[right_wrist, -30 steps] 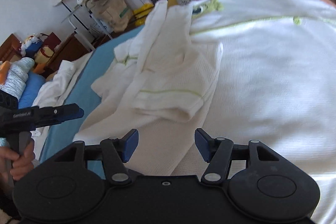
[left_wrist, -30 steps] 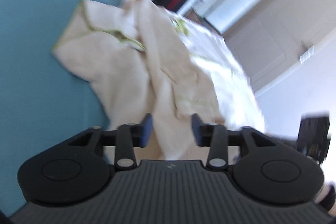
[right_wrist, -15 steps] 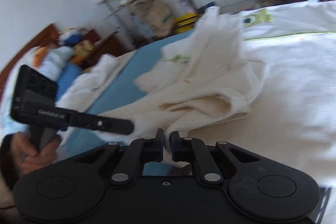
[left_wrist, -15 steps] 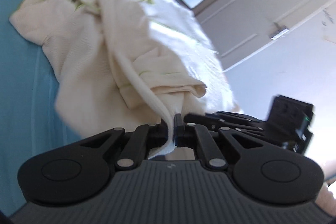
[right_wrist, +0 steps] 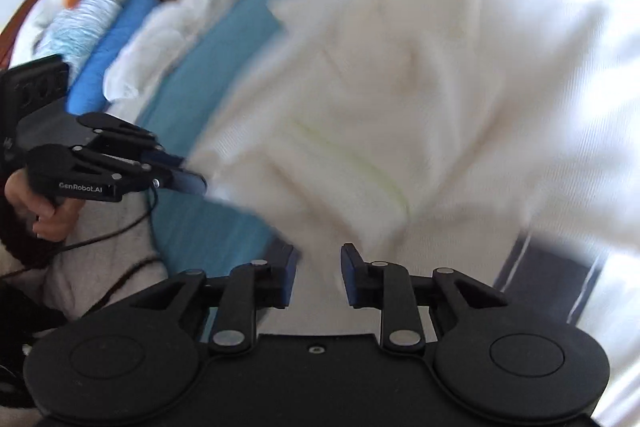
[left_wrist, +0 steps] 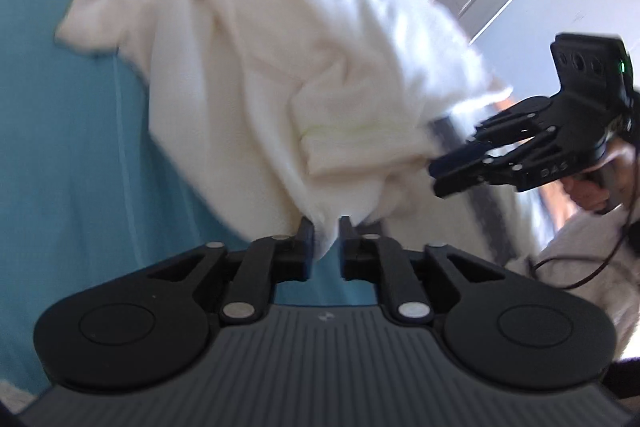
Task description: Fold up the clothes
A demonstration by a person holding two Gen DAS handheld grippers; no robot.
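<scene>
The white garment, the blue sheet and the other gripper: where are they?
white garment (left_wrist: 280, 75), left wrist view, on its bunched middle.
blue sheet (left_wrist: 72, 147), left wrist view, bare part.
right gripper (left_wrist: 448, 175), left wrist view, between its fingertips.

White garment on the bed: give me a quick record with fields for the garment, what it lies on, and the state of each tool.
garment: white garment with yellow-green trim, bunched up, not folded flat
surface: blue sheet
left tool: jaws apart, have just been opening; a tip of the garment hangs between them, not pinched
right tool: jaws apart, have just been opening; the garment lies just beyond its tips
image quality: right wrist view heavily blurred
</scene>
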